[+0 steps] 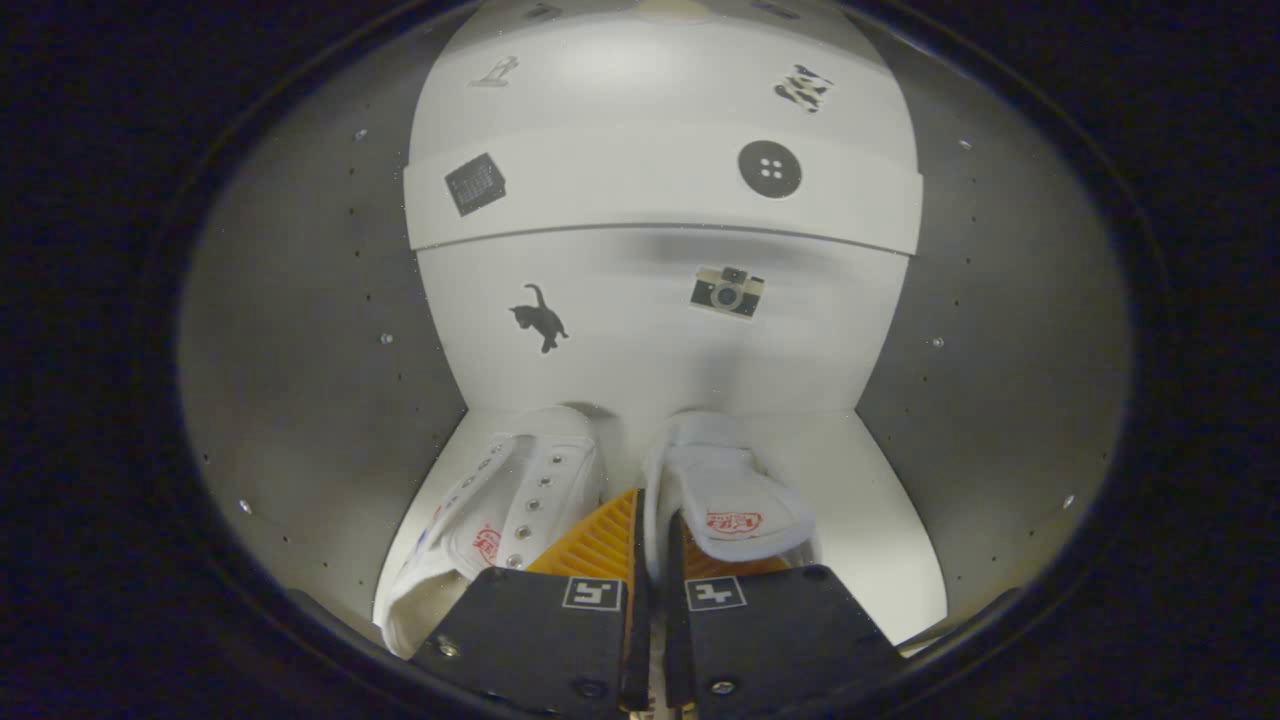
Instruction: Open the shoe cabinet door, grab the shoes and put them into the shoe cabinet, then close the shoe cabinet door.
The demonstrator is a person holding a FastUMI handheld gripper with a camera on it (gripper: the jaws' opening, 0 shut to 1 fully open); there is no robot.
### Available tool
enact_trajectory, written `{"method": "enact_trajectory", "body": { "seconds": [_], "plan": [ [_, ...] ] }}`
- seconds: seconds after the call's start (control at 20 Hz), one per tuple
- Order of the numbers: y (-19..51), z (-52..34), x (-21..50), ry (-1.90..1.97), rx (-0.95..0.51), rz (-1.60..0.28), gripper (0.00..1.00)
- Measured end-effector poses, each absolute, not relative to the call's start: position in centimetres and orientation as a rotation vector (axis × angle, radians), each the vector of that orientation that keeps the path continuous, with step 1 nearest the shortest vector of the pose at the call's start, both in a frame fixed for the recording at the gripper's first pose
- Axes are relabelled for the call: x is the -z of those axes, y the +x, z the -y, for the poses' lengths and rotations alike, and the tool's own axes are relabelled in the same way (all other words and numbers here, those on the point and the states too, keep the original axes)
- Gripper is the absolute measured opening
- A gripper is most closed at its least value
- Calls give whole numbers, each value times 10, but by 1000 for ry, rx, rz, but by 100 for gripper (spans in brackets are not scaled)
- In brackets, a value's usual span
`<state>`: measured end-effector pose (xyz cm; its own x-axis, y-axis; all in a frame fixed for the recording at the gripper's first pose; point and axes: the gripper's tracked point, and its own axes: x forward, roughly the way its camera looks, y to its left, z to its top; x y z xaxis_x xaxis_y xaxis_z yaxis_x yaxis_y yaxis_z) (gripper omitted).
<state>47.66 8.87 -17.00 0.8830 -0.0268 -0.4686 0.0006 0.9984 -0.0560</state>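
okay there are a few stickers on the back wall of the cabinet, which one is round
The button sticker, a dark disc with four small holes, on the upper band of the back panel. The cat, camera and grid square stickers aren't round.

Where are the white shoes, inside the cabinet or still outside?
Inside. The pair of white canvas shoes sits on the cabinet's white floor, grey side walls around them, with the tool pinching the inner edges together.
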Motion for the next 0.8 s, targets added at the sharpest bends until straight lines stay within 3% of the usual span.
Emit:
{"method": "enact_trajectory", "body": {
  "seconds": [0.45,0.55,0.7,0.8],
  "plan": [
    [473,-82,169,-76,59,-479,18],
    [465,-76,158,-91,87,-426,28],
    [450,-85,150,-76,69,-383,55],
    [439,-80,144,-83,99,-345,65]
  ]
}}
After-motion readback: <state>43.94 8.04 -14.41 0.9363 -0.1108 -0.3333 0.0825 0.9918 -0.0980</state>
